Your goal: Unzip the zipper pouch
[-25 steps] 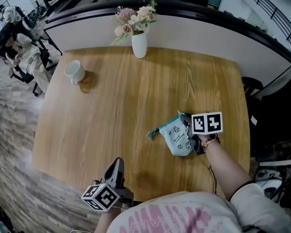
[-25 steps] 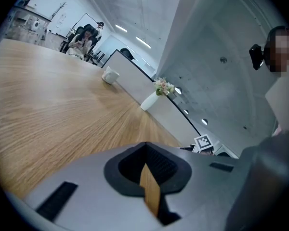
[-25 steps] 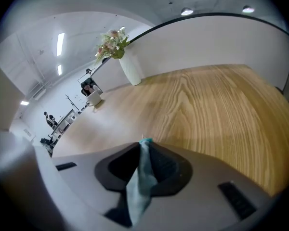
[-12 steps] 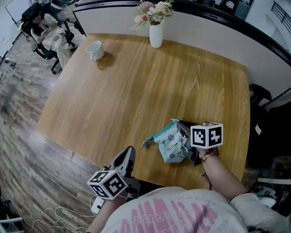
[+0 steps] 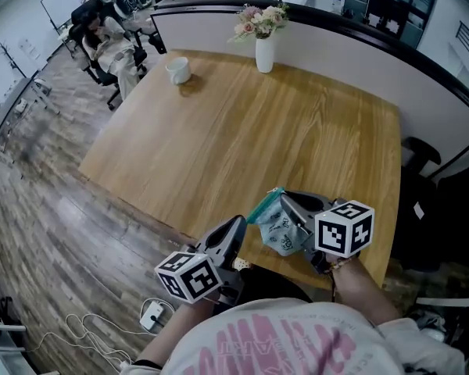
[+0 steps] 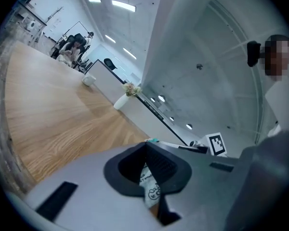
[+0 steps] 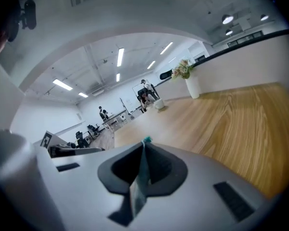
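Right fingers: my right gripper has just been closing its jaws and now pinches the pouch. The fabric stands edge-on in the slit, and a teal tip pokes out past the jaws.
Left fingers: my left gripper has its jaws nearly together. A strip of printed white fabric shows in the narrow slit, but I cannot tell whether the pads press on it.
Pouch: it is lifted clear of the table, above the table's near edge, hanging from my right jaws between the two grippers.
Long axis: the teal zip edge slants from my right jaws down toward my left tip.
Nearer hand: my left tip sits just beside the low end of that edge, while my right is already on the high end.
Coming move, as I judge it: my left must draw along that slant, away from my right, while my right holds firm. I cannot make out the pull itself.
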`<move>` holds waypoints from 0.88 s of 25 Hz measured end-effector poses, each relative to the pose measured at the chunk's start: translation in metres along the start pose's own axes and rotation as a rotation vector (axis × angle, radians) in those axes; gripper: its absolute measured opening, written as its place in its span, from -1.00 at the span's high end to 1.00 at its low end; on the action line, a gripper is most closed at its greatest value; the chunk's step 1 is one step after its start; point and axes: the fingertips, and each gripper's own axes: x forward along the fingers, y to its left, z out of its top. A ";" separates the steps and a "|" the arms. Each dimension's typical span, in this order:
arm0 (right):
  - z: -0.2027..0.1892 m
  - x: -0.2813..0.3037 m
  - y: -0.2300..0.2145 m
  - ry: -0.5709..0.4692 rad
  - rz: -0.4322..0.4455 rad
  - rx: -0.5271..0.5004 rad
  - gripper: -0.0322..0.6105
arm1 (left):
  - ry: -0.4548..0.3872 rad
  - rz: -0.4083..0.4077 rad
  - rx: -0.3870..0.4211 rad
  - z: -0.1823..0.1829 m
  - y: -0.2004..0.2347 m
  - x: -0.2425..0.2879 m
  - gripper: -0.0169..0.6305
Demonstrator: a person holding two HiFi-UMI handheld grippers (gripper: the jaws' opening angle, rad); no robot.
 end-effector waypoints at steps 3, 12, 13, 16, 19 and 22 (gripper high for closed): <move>0.015 -0.026 0.023 -0.077 0.052 -0.032 0.87 | -0.046 -0.069 0.013 0.012 -0.023 -0.009 0.95; 0.051 -0.120 0.080 -0.311 0.154 -0.225 0.87 | -0.105 -0.364 -0.006 0.039 -0.128 -0.019 0.87; 0.051 -0.128 0.086 -0.324 0.158 -0.260 0.87 | -0.122 -0.398 -0.034 0.039 -0.139 -0.019 0.88; 0.051 -0.148 0.099 -0.361 0.174 -0.339 0.87 | -0.136 -0.471 -0.154 0.034 -0.163 -0.019 0.88; 0.048 -0.163 0.111 -0.387 0.197 -0.420 0.87 | -0.085 -0.512 -0.268 0.022 -0.177 -0.019 0.87; 0.045 -0.176 0.121 -0.408 0.216 -0.523 0.87 | -0.046 -0.574 -0.394 0.015 -0.189 -0.020 0.84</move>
